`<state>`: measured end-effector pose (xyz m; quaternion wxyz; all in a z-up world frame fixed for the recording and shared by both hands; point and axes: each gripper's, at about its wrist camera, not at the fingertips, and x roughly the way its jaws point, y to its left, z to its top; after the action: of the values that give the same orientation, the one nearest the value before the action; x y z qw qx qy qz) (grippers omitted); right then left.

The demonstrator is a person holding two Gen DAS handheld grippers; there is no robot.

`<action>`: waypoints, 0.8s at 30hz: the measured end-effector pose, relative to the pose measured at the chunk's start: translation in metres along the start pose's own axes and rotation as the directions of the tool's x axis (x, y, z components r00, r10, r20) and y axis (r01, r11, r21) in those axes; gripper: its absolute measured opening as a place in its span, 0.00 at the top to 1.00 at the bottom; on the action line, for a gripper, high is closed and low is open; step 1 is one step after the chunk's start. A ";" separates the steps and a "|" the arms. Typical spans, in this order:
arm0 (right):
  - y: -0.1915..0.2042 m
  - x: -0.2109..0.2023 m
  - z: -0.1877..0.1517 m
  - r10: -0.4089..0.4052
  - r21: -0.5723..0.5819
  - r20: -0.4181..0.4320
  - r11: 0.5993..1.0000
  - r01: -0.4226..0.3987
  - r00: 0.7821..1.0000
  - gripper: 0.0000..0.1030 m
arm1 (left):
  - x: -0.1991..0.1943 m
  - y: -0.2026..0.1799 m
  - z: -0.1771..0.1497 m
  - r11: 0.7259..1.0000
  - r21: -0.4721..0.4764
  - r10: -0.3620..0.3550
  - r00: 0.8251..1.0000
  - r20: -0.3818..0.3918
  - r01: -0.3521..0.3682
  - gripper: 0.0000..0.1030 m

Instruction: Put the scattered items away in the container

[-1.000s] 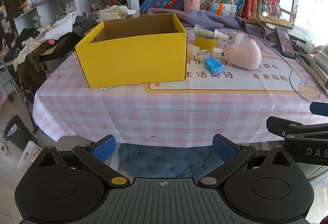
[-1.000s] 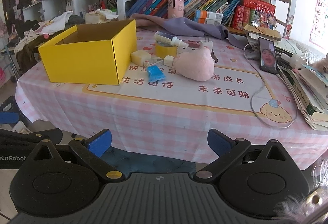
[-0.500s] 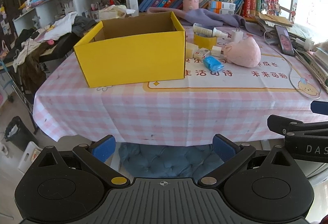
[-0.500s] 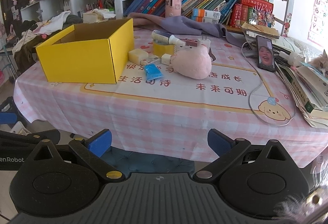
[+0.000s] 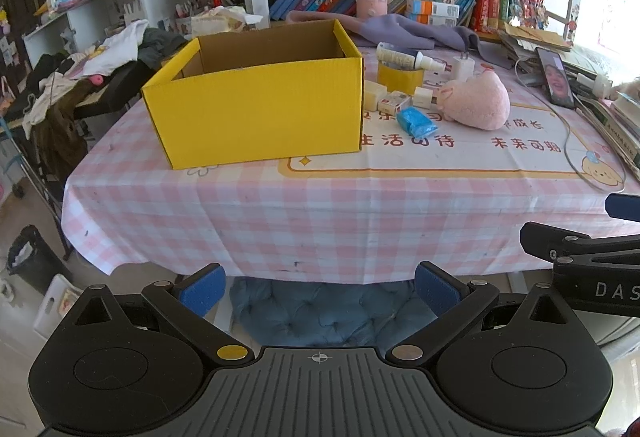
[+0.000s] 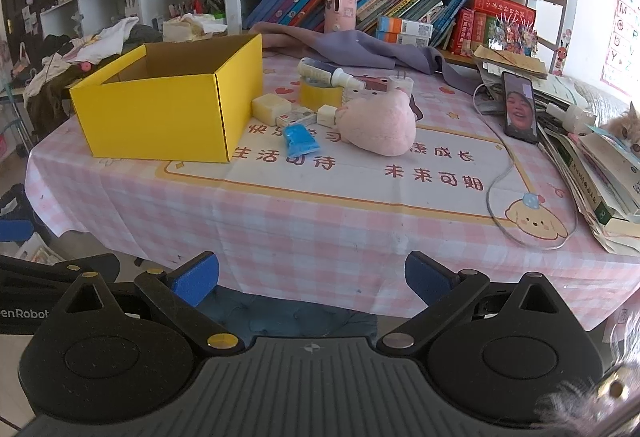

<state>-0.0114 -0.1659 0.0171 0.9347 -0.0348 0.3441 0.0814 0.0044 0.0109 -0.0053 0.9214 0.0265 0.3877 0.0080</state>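
Note:
An open yellow cardboard box (image 5: 256,117) (image 6: 168,117) stands on the pink checked table. To its right lie a pink plush toy (image 5: 476,105) (image 6: 378,129), a blue packet (image 5: 416,121) (image 6: 300,141), small cream blocks (image 6: 270,109), a small white box (image 6: 296,117), a yellow tape roll (image 6: 320,95) with a white bottle (image 6: 326,73) on it, and a white charger (image 6: 400,83). My left gripper (image 5: 318,287) is open and empty, below the table's front edge. My right gripper (image 6: 312,277) is open and empty, also off the front edge.
A phone (image 6: 520,109) with a cable (image 6: 504,173) and stacked books (image 6: 600,173) lie at the right. A purple cloth (image 6: 360,49) lies behind the items. Bookshelves stand at the back. A blue cushioned seat (image 5: 332,313) sits under the table. A cat's face (image 6: 628,125) shows at the far right.
Both grippers have drifted slightly back and up, so the table looks a little farther and lower. Nothing on the table has moved. Both grippers stay open.

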 end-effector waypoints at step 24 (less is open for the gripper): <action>0.004 0.008 0.009 -0.007 -0.005 0.008 1.000 0.007 1.000 0.02 | 0.005 0.007 0.007 1.000 -0.002 -0.017 1.000 0.008 0.017 0.01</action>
<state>0.0001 -0.1594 0.0189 0.9362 -0.0382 0.3402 0.0792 0.0132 0.0175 -0.0039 0.9230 0.0223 0.3843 0.0005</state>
